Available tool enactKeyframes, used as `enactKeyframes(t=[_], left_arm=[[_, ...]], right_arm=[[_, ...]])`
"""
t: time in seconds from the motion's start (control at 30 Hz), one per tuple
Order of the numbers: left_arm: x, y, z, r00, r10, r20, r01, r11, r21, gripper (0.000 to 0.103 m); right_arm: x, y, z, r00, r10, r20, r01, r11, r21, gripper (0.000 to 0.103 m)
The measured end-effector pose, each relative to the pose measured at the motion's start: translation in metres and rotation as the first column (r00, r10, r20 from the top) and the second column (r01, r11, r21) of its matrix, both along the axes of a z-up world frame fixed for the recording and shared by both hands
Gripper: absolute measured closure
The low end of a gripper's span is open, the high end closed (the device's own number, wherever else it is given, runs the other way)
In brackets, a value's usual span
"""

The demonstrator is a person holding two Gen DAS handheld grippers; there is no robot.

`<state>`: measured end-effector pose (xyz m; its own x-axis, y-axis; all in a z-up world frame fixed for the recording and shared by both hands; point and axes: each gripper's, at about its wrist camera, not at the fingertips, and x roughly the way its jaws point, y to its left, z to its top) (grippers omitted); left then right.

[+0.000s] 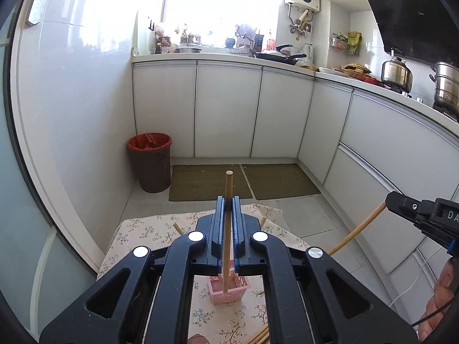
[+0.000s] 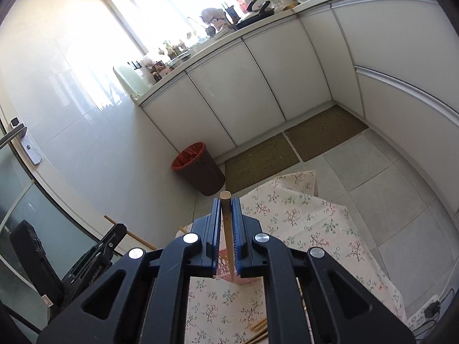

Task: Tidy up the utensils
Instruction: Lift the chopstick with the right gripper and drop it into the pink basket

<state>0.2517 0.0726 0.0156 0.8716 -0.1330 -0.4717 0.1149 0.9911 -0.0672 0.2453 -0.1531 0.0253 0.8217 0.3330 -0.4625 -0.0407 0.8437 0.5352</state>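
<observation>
My left gripper (image 1: 228, 203) is shut on a wooden chopstick (image 1: 227, 229) that stands upright, its lower end hanging over a small pink slotted holder (image 1: 228, 289) on the floral tablecloth (image 1: 143, 232). My right gripper (image 2: 226, 205) is shut on another wooden chopstick (image 2: 228, 235), also upright, above the same pink holder (image 2: 226, 272). In the left wrist view the right gripper (image 1: 393, 202) shows at the right edge with its chopstick (image 1: 358, 228) slanting down. In the right wrist view the left gripper (image 2: 114, 232) appears at lower left with its chopstick (image 2: 132, 233).
More wooden chopsticks (image 1: 258, 335) lie on the cloth near the front edge. A brown bin with a red liner (image 1: 150, 163) stands on the floor by white cabinets (image 1: 229, 109). Two mats (image 1: 243, 180) lie on the tiles. A hand (image 1: 439, 301) holds the right gripper.
</observation>
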Motion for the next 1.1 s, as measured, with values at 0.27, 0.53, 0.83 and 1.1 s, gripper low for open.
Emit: enactKeyframes(t=[0.27, 0.53, 0.83, 1.1], left_arm=[[0.038, 0.000, -0.038, 0.997, 0.004, -0.075, -0.004, 1.000, -0.002, 0.097], [0.020, 0.016, -0.025, 0.999, 0.041, -0.012, -0.041, 0.998, -0.053, 0.038], [-0.006, 0.055, -0.002, 0.985, 0.164, 0.047, -0.155, 0.974, -0.165, 0.029], [0.003, 0.058, -0.015, 0.984, 0.177, -0.003, -0.175, 0.974, -0.147, 0.025]], right_arm=[[0.033, 0.013, -0.014, 1.000, 0.011, -0.015, -0.011, 1.000, -0.024, 0.095], [0.049, 0.034, -0.028, 0.999, 0.032, -0.023, -0.033, 0.998, -0.045, 0.095], [0.056, 0.060, -0.034, 0.998, 0.054, -0.029, -0.056, 0.994, -0.096, 0.095], [0.072, 0.094, -0.058, 0.993, 0.101, -0.059, -0.111, 0.978, -0.177, 0.091]])
